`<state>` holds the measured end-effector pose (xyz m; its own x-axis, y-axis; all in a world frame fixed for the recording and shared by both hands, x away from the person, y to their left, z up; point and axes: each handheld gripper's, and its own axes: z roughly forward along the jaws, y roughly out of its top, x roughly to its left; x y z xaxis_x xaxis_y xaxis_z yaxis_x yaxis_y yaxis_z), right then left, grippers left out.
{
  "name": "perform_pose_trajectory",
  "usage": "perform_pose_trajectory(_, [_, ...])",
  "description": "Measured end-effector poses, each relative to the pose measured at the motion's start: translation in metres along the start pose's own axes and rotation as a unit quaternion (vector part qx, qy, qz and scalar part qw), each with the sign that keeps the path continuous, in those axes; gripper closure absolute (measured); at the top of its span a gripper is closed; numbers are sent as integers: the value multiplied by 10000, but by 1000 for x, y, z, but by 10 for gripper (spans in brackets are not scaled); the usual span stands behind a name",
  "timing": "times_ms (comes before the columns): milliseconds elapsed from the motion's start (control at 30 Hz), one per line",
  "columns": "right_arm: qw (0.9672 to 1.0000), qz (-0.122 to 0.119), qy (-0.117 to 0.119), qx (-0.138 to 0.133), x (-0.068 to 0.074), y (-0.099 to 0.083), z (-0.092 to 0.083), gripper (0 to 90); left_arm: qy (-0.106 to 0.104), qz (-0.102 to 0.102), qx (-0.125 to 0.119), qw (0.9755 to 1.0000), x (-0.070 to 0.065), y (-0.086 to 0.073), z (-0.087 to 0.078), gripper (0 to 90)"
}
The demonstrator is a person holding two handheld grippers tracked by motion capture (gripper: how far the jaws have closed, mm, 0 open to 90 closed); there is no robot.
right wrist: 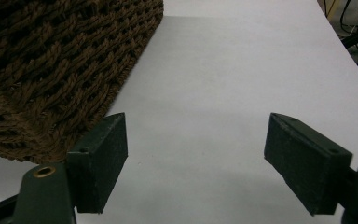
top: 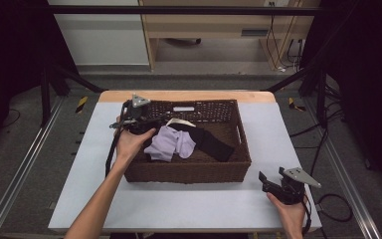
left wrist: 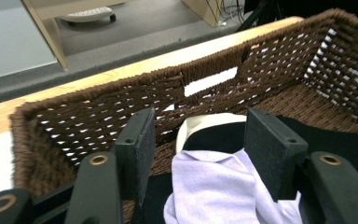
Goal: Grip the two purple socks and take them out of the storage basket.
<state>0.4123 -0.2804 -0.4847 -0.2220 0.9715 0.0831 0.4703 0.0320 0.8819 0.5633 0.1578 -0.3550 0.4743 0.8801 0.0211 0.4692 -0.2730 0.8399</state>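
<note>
Right gripper (top: pixel 273 183) is idling agape on the bench (top: pixel 189 204); left gripper (left wrist: pixel 200 140), jaws spread, is hovering over lilac cloth (left wrist: pixel 214 186) in basket (top: pixel 189 172) — probably a pick, needing descent and closing.

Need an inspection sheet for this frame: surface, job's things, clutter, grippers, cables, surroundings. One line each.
Surface: white tabletop, wooden strip along its far edge.
Job's things: brown wicker basket holding a lilac cloth, a black garment and a cream piece.
Clutter: nothing seen.
Grippers: left gripper open over the lilac cloth inside the basket; right gripper open over bare tabletop beside the basket's near right corner.
Cables: one trails from each gripper; more on the floor at right.
Surroundings: dark frame, grey floor, wooden furniture behind.
</note>
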Motion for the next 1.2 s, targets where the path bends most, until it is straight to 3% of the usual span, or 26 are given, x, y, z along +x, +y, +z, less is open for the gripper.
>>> perform_pose_trajectory(133, [10000, -9, 1, 14, 0, 0, 0, 217, -31, 48, 185, 9998, -6, -3, 16, 435])
perform_pose_trajectory(467, [10000, -8, 4, 22, 0, 0, 0, 218, -76, 174, 482, 9987, -21, -10, 37, 433])
perform_pose_trajectory(633, [10000, -36, 10, 12, 0, 0, 0, 222, -111, 258, 830, 9962, -27, -18, 51, 438])
perform_pose_trajectory(833, [10000, -31, 21, 27, 1, 0, 0, 226, -129, 295, 920, 9952, -29, -23, 57, 441])
perform_pose_trajectory(1000, [10000, -27, 14, 14, 1, 0, 0, 229, -196, 364, 1103, 9930, -31, -29, 61, 450])
perform_pose_trajectory(1133, [10000, -24, 10, 26, 1, 0, 0, 229, -126, 604, 1229, 9905, -36, -33, 64, 443])
perform_pose_trajectory(1200, [10000, -15, 12, 18, 1, 0, 1, 229, -131, 629, 1236, 9902, -38, -34, 65, 439])
